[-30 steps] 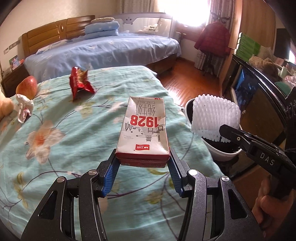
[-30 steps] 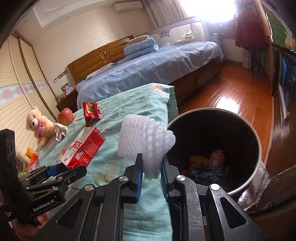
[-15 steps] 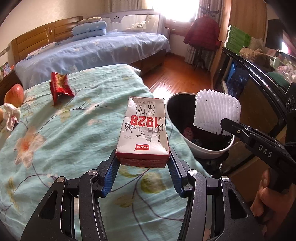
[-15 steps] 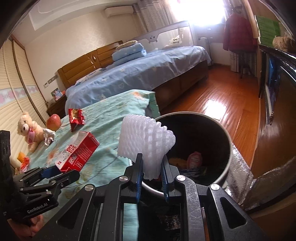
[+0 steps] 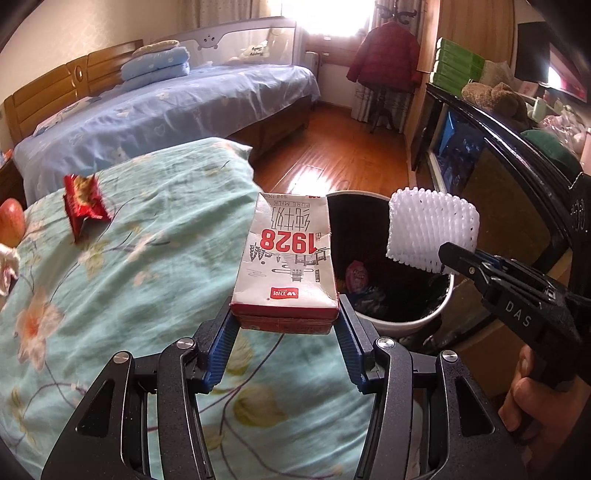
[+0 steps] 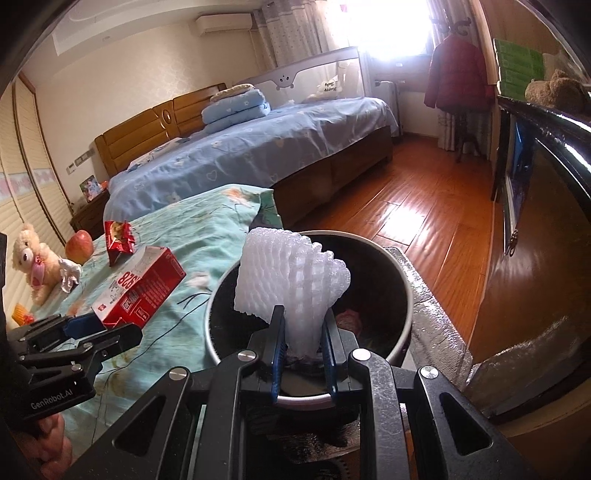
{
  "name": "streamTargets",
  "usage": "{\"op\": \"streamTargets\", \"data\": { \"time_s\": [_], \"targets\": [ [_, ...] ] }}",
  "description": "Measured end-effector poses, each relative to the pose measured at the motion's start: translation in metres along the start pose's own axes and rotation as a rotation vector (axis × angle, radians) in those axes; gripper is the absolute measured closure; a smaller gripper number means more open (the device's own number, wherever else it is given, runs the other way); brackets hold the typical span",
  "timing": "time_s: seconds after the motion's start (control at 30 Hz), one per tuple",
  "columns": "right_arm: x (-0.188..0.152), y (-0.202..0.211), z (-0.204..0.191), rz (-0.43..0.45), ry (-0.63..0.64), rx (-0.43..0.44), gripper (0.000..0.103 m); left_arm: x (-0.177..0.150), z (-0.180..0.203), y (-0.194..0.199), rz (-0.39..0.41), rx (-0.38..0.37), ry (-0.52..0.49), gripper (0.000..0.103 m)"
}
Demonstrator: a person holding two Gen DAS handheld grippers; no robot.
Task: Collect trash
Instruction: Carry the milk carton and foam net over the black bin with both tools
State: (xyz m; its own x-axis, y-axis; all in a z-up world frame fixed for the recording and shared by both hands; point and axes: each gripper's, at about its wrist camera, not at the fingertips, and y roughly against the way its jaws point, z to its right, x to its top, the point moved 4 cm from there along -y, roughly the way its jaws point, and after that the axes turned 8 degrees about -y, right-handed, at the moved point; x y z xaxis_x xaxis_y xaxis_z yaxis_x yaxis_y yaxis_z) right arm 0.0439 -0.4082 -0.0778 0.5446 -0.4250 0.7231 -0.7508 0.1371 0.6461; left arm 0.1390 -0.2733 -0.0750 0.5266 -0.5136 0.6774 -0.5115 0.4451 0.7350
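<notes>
My right gripper (image 6: pixel 303 332) pinches the white foam fruit net (image 6: pixel 291 277) over the round black bin (image 6: pixel 402 291); my left gripper (image 5: pixel 284 332) clamps the red-and-white milk carton (image 5: pixel 288 266), which could catch the rim and fall outside.

Place: home bedroom
Beds: blue-sheeted bed (image 6: pixel 258 155) with wooden headboard (image 6: pixel 155 129); floral quilt (image 5: pixel 110 295)
Floor: wood floor (image 6: pixel 424 206)
Other: coat (image 6: pixel 458 74) on stand, air conditioner (image 6: pixel 223 24), teddy bear (image 6: pixel 31 262)

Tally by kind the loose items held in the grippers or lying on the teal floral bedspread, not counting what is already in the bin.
Milk carton, in the left gripper: 1
White foam net, in the right gripper: 1
Red snack wrapper: 1
Apple: 1
Teddy bear: 1
Crumpled silvery wrapper: 1
Orange packet: 1
Total: 7
</notes>
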Motion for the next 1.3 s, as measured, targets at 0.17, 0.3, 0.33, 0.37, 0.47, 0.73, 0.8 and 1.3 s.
{"op": "streamTargets", "data": {
  "time_s": [0.17, 0.3, 0.33, 0.37, 0.47, 0.73, 0.8, 1.3],
  "targets": [
    [0.004, -0.001, 0.008, 0.004, 0.0, -0.016, 0.085, 0.009, 0.007, -0.004, 0.003, 0.0, -0.017, 0.052],
    [0.007, -0.003, 0.013, 0.003, -0.002, -0.022, 0.085, 0.014, 0.012, -0.009, -0.002, -0.003, -0.027, 0.052],
    [0.007, -0.003, 0.014, 0.002, -0.003, -0.024, 0.085, 0.015, 0.013, -0.01, -0.004, -0.003, -0.029, 0.052],
    [0.008, -0.004, 0.015, 0.002, -0.002, -0.026, 0.085, 0.016, 0.015, -0.012, -0.007, -0.005, -0.031, 0.052],
    [0.011, -0.005, 0.017, 0.003, -0.001, -0.033, 0.085, 0.019, 0.016, -0.015, -0.01, -0.008, -0.033, 0.052],
    [0.017, -0.01, 0.025, -0.004, 0.001, -0.057, 0.085, 0.026, 0.024, -0.023, -0.011, -0.012, -0.047, 0.052],
    [0.017, -0.013, 0.026, -0.009, 0.0, -0.06, 0.085, 0.027, 0.025, -0.026, -0.015, -0.014, -0.05, 0.052],
    [0.021, -0.025, 0.032, -0.046, -0.003, -0.064, 0.084, 0.034, 0.033, -0.043, -0.049, -0.034, -0.053, 0.052]
  ]
}}
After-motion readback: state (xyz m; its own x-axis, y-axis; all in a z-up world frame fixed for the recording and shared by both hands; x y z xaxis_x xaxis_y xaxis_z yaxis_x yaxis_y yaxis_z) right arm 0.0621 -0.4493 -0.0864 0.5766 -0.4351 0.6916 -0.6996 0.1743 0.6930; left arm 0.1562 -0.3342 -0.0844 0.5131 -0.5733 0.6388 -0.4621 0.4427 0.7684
